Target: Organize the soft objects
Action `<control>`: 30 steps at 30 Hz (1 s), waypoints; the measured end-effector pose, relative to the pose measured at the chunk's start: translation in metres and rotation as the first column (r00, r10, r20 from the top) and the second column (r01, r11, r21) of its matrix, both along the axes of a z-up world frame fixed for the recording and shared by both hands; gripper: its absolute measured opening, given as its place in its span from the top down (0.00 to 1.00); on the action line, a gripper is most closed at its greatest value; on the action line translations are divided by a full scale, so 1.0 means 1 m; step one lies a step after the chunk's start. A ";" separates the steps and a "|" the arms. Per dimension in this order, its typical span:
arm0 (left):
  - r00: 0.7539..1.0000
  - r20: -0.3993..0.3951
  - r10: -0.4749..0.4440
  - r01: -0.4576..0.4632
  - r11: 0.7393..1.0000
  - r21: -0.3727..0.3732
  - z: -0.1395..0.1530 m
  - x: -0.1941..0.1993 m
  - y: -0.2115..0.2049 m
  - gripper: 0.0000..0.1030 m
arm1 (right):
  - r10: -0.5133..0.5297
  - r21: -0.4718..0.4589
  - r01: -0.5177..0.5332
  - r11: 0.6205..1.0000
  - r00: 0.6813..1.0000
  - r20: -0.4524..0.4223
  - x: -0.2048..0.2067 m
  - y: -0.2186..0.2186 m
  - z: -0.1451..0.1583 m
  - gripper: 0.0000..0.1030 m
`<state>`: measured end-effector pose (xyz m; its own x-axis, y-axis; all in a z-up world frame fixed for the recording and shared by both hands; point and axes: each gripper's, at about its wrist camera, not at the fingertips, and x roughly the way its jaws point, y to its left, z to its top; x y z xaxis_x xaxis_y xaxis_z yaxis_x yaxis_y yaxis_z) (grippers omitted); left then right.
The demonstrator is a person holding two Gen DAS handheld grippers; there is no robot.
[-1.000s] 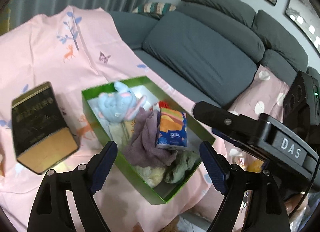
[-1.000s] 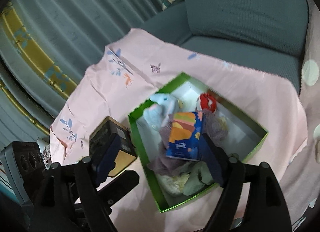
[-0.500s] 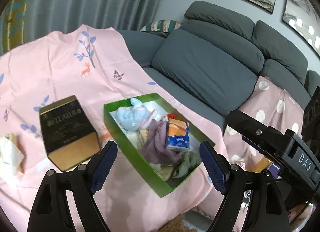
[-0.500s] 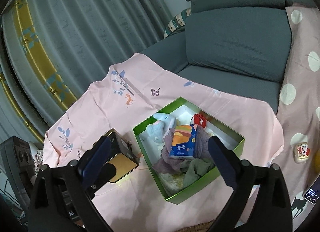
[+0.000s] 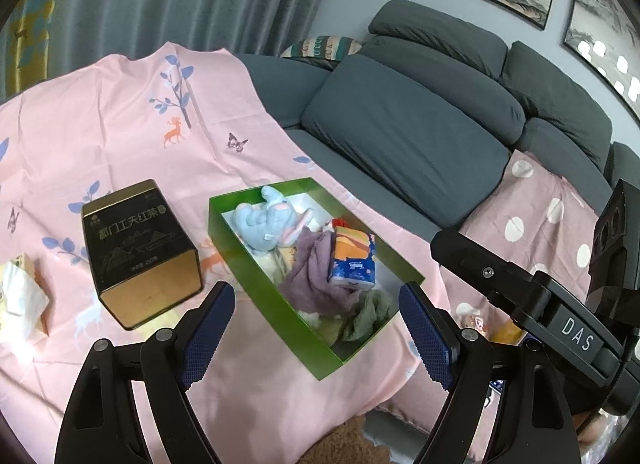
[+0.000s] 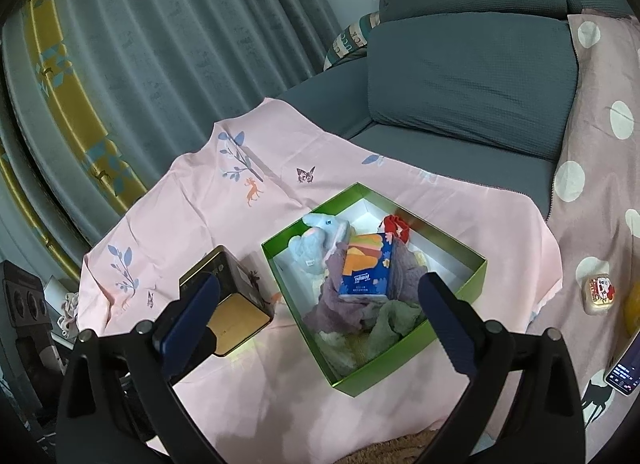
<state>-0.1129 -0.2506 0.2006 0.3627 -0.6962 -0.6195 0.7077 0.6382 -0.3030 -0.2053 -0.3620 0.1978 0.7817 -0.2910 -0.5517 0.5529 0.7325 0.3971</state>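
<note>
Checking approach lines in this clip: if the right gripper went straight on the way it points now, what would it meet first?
Probably the tissue pack propped on the purple cloth in the green box. The right gripper is open and empty, and nothing shows between it and the box. Depth is hard to judge, so the cloth might come first.

A black-and-gold tea tin point(image 5: 140, 248) lies on the pink printed sheet point(image 5: 120, 124) before a grey sofa point(image 5: 420, 124).

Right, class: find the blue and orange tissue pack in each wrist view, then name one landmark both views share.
Left wrist: tissue pack stands right of centre, on the purple cloth in the green box.
Right wrist: tissue pack is near centre, in the same box.
Shared landmark: the black and gold tin beside the box.
</note>
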 end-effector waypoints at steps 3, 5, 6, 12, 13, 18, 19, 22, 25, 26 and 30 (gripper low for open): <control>1.000 0.001 0.003 -0.003 1.000 0.004 0.000 0.000 0.001 0.18 | -0.001 -0.003 0.001 1.000 1.000 -0.007 0.000 0.002 -0.001 0.03; 1.000 -0.004 -0.001 0.001 1.000 0.001 -0.001 0.001 0.002 0.18 | -0.002 -0.006 0.002 1.000 1.000 -0.010 0.001 0.003 -0.001 0.03; 1.000 -0.011 -0.003 0.003 1.000 -0.003 -0.002 0.002 0.002 0.18 | -0.002 -0.004 0.002 1.000 1.000 -0.011 0.001 0.003 -0.001 0.03; 1.000 -0.018 0.011 -0.011 1.000 0.000 -0.005 0.005 0.006 0.18 | -0.004 -0.007 0.004 1.000 1.000 -0.019 0.004 0.005 -0.002 0.03; 1.000 -0.018 0.014 -0.013 1.000 0.002 -0.005 0.006 0.007 0.18 | -0.004 -0.006 0.004 1.000 1.000 -0.018 0.004 0.005 -0.002 0.03; 1.000 -0.023 0.019 -0.018 1.000 0.004 -0.007 0.008 0.009 0.18 | 0.000 -0.005 0.000 1.000 1.000 -0.022 0.006 0.006 -0.004 0.03; 1.000 -0.024 0.019 -0.019 1.000 0.003 -0.008 0.008 0.010 0.18 | 0.001 -0.005 -0.001 1.000 1.000 -0.022 0.006 0.007 -0.004 0.03; 0.999 -0.026 0.024 -0.024 1.000 0.004 -0.009 0.009 0.011 0.18 | 0.004 -0.001 -0.004 1.000 1.000 -0.024 0.007 0.008 -0.005 0.03; 0.999 -0.029 0.026 -0.026 1.000 0.004 -0.009 0.010 0.011 0.18 | 0.002 -0.002 -0.002 1.000 1.000 -0.027 0.008 0.009 -0.005 0.03; 0.999 -0.029 0.026 -0.026 1.000 0.003 -0.009 0.010 0.012 0.18 | 0.003 -0.002 -0.003 1.000 1.000 -0.027 0.008 0.009 -0.005 0.03; 0.999 -0.026 0.031 -0.031 1.000 0.007 -0.009 0.011 0.013 0.18 | 0.007 0.000 -0.007 1.000 1.000 -0.027 0.011 0.009 -0.007 0.03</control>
<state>-0.1024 -0.2377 0.1913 0.3672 -0.6806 -0.6340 0.6795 0.6618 -0.3169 -0.1948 -0.3535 0.1913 0.7689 -0.2850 -0.5724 0.5578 0.7366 0.3826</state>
